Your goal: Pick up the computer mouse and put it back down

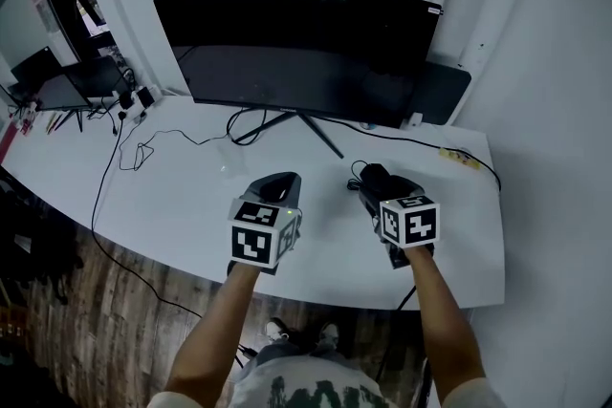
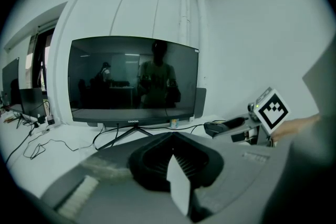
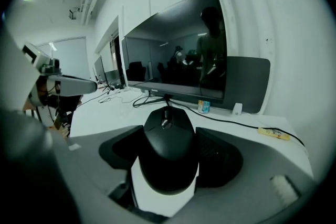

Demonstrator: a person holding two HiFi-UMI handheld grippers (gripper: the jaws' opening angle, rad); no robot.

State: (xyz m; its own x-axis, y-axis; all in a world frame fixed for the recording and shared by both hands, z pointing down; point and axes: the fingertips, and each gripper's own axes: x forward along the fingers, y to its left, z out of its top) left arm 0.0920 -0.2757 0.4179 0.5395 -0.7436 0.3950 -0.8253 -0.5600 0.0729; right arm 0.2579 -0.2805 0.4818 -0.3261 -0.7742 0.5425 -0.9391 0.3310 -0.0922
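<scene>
Right tool (image 3: pixel 170 153) grips mouse (image 3: pixel 167 131) above desk (image 3: pixel 105 113).

We log the monitor (image 1: pixel 296 43) at the counter's (image 1: pixel 182 205) rear; before it, the mouse (image 3: pixel 168 152) between the right tongs (image 1: pixel 379 181); left tongs (image 1: pixel 277 187) just leftward.
</scene>
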